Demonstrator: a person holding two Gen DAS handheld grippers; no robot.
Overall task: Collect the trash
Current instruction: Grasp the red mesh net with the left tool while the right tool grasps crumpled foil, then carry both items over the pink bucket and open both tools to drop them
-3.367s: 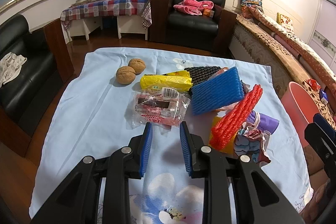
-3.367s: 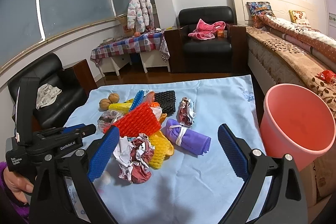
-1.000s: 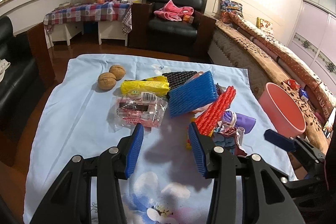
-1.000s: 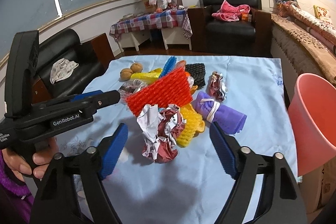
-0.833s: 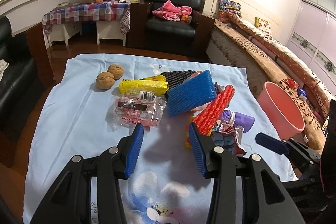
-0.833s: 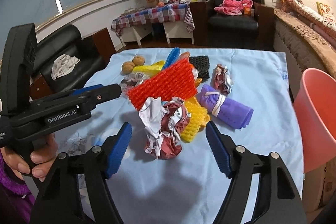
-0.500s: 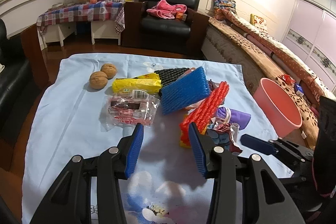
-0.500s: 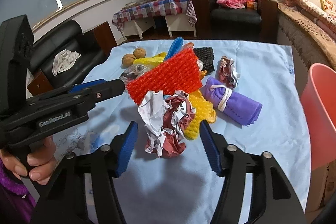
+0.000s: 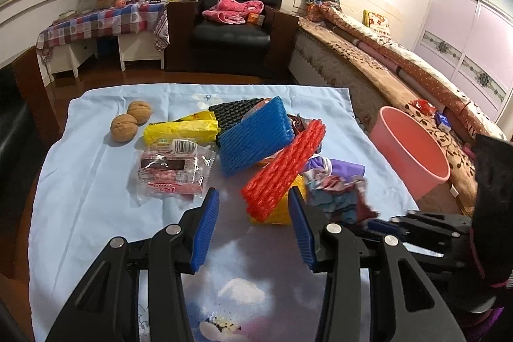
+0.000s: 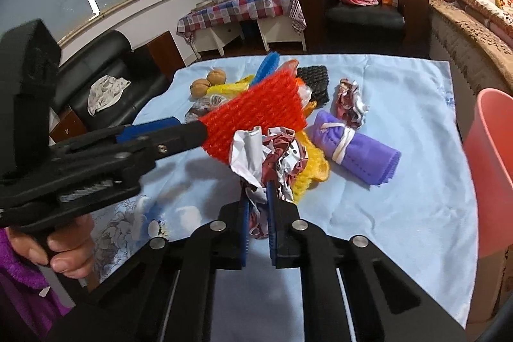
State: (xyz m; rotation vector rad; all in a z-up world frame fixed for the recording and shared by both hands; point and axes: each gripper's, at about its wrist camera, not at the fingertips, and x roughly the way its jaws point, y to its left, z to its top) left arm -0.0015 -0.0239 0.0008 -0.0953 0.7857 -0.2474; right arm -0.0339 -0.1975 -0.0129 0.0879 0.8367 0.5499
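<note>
Since half a second ago the right gripper (image 10: 258, 213) has closed its blue pads from a wide spread onto the crumpled wrapper (image 10: 266, 162), now pinched at its near lower edge, while the left gripper (image 9: 253, 229) has kept its fingers parted with nothing between them. Crumpled wrapper (image 9: 333, 197): near right of the trash pile on the light blue cloth (image 9: 89, 181), touching the yellow foam net (image 10: 312, 169) and just in front of the red foam net (image 10: 256, 114). Left gripper, seen from the right wrist view as a black handle (image 10: 96, 156) held in a hand (image 10: 64, 246): its tip lies beside the red foam net (image 9: 282, 172); whether it touches cannot be told. Farther items: blue foam net (image 9: 256, 140), black foam net (image 10: 312, 84), yellow packet (image 9: 181, 130), clear snack packet (image 9: 173, 172), two walnuts (image 9: 130, 117), a second crumpled wrapper (image 10: 349, 101), and a purple roll (image 10: 356, 146) tied with a white band. Pink bucket (image 9: 413, 149): beyond the right edge of the cloth, upright and well apart from the held wrapper
</note>
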